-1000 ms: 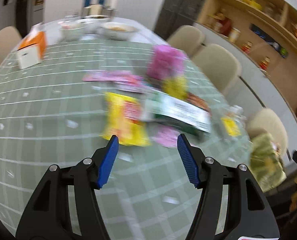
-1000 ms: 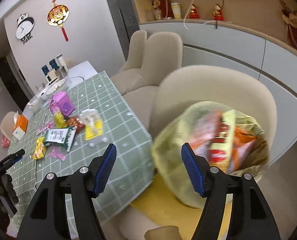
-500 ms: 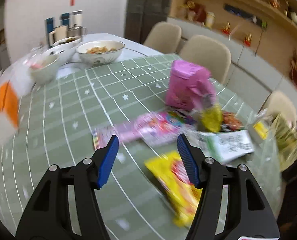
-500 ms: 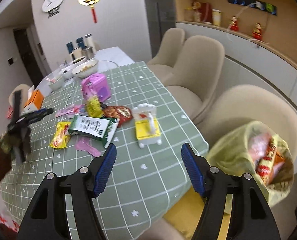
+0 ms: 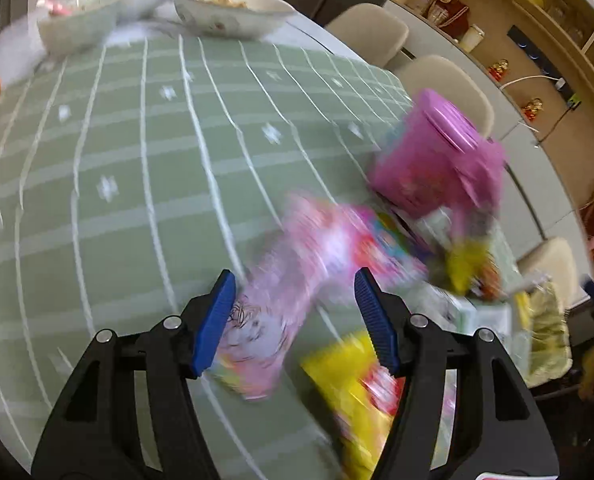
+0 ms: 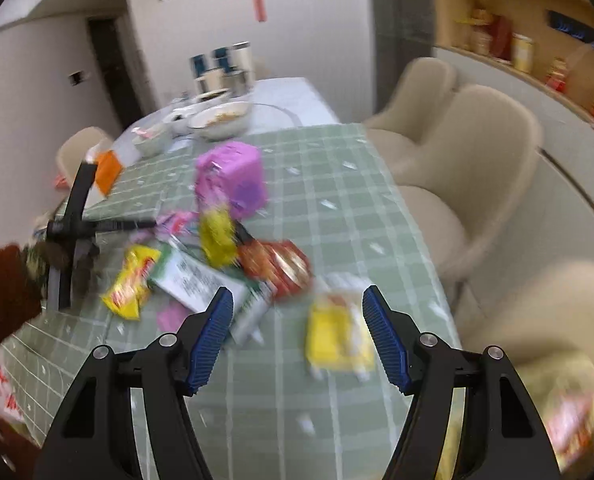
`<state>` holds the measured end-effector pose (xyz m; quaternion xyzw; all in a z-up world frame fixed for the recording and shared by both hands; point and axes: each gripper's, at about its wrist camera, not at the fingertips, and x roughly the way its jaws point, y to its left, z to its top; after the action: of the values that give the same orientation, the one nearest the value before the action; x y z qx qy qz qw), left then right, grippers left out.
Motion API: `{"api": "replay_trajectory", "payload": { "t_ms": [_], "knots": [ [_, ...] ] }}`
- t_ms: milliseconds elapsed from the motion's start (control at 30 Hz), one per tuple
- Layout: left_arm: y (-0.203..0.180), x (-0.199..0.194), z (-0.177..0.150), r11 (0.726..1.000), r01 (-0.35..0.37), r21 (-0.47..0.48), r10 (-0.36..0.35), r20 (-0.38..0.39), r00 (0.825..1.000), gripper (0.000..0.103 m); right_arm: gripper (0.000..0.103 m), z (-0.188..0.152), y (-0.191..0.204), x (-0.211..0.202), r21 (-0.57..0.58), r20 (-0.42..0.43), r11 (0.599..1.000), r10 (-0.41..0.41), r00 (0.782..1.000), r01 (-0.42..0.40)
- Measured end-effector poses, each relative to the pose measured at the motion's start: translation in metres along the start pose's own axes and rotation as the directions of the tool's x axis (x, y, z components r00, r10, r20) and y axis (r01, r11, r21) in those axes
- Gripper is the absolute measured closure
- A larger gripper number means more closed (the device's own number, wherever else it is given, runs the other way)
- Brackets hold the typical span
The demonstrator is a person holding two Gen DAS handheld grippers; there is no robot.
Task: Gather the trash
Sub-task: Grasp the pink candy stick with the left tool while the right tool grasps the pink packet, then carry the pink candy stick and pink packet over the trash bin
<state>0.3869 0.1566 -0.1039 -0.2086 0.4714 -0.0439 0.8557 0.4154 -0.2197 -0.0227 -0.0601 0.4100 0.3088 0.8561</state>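
Snack wrappers lie on the green checked tablecloth (image 5: 137, 168). My left gripper (image 5: 293, 320) is open and empty, low over a pink wrapper (image 5: 297, 276), with a yellow packet (image 5: 353, 392) at its right finger. A pink box (image 5: 433, 160) stands beyond. My right gripper (image 6: 297, 332) is open and empty above the table's near edge, with a yellow and white package (image 6: 337, 332) between its fingers. Ahead lie a green and white bag (image 6: 205, 280), a red wrapper (image 6: 277, 264), a yellow packet (image 6: 133, 280) and the pink box (image 6: 233, 180). The yellow trash bag (image 6: 569, 420) sits at lower right.
Bowls (image 5: 225, 8) stand at the table's far end, with an orange and white carton (image 6: 109, 168) at the left. Beige chairs (image 6: 477, 160) line the right side. A wooden shelf unit (image 5: 537, 40) runs along the wall. The left gripper shows in the right wrist view (image 6: 97, 224).
My left gripper has moved forward and down toward the pink wrapper. My right gripper has swung from the trash bag on the chair back over the table.
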Motion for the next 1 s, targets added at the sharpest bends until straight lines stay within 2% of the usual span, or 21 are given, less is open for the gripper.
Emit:
{"api": "replay_trajectory", "payload": {
  "t_ms": [133, 233, 300, 367, 400, 433, 500, 533, 567, 667, 700, 733, 800, 867, 933, 1000],
  "knots": [
    [-0.018, -0.005, -0.027, 0.998, 0.047, -0.035, -0.048, -0.015, 0.999, 0.045, 0.039, 0.042, 0.026, 0.062, -0.039, -0.005, 0.994, 0.097, 0.995, -0.097],
    [-0.023, -0.012, -0.038, 0.998, 0.037, -0.053, -0.036, 0.011, 0.999, 0.045, 0.04, 0.061, 0.053, 0.105, -0.08, -0.011, 0.987, 0.138, 0.99, -0.138],
    [-0.021, -0.021, -0.041, 0.996, 0.018, -0.089, -0.013, 0.05, 0.999, 0.045, 0.042, 0.068, 0.073, 0.131, -0.127, -0.024, 0.983, 0.129, 0.991, -0.131],
    [-0.019, -0.028, -0.04, 0.993, -0.012, -0.116, 0.022, 0.088, 0.996, 0.045, 0.054, 0.07, 0.085, 0.151, -0.173, -0.043, 0.979, 0.099, 0.994, -0.105],
    [-0.018, -0.031, -0.037, 0.992, -0.038, -0.123, 0.051, 0.103, 0.993, 0.045, 0.069, 0.07, 0.089, 0.16, -0.194, -0.061, 0.976, 0.091, 0.994, -0.102],
    [-0.018, -0.032, -0.035, 0.991, -0.058, -0.124, 0.072, 0.11, 0.991, 0.045, 0.073, 0.07, 0.09, 0.165, -0.199, -0.078, 0.972, 0.108, 0.991, -0.121],
    [-0.019, -0.031, -0.032, 0.987, -0.097, -0.125, 0.11, 0.107, 0.988, 0.045, 0.075, 0.069, 0.083, 0.16, -0.175, -0.06, 0.972, 0.151, 0.987, -0.16],
    [-0.018, -0.026, -0.027, 0.986, -0.119, -0.119, 0.13, 0.092, 0.987, 0.045, 0.081, 0.069, 0.078, 0.152, -0.176, -0.046, 0.97, 0.163, 0.986, -0.169],
    [-0.018, -0.02, -0.023, 0.983, -0.146, -0.114, 0.155, 0.074, 0.985, 0.045, 0.082, 0.069, 0.075, 0.148, -0.183, -0.042, 0.968, 0.168, 0.985, -0.173],
    [-0.018, 0.001, -0.013, 0.96, -0.248, -0.132, 0.252, 0.014, 0.968, 0.055, 0.083, 0.071, 0.057, 0.13, -0.18, -0.04, 0.962, 0.203, 0.978, -0.207],
    [-0.021, 0.003, -0.009, 0.954, -0.271, -0.131, 0.275, 0.015, 0.961, 0.062, 0.083, 0.072, 0.051, 0.124, -0.175, -0.039, 0.959, 0.217, 0.975, -0.221],
    [-0.024, 0.006, -0.006, 0.95, -0.282, -0.134, 0.284, -0.004, 0.959, 0.079, 0.083, 0.073, 0.046, 0.119, -0.171, -0.036, 0.958, 0.23, 0.973, -0.232],
    [-0.03, 0.008, -0.005, 0.934, -0.318, -0.165, 0.319, -0.025, 0.948, 0.094, 0.083, 0.075, 0.033, 0.108, -0.141, -0.036, 0.953, 0.264, 0.964, -0.266],
    [-0.034, -0.001, -0.007, 0.924, -0.317, -0.214, 0.32, -0.019, 0.947, 0.096, 0.083, 0.078, 0.025, 0.095, -0.112, -0.04, 0.949, 0.291, 0.956, -0.294],
    [-0.046, -0.019, -0.01, 0.923, -0.311, -0.228, 0.324, 0.02, 0.946, 0.096, 0.083, 0.079, 0.023, 0.073, -0.126, -0.011, 0.949, 0.29, 0.957, -0.289],
    [-0.062, -0.047, -0.014, 0.929, -0.315, -0.192, 0.34, 0.113, 0.934, 0.096, 0.083, 0.078, 0.022, 0.047, -0.15, 0.034, 0.957, 0.255, 0.966, -0.247]
  ]
}}
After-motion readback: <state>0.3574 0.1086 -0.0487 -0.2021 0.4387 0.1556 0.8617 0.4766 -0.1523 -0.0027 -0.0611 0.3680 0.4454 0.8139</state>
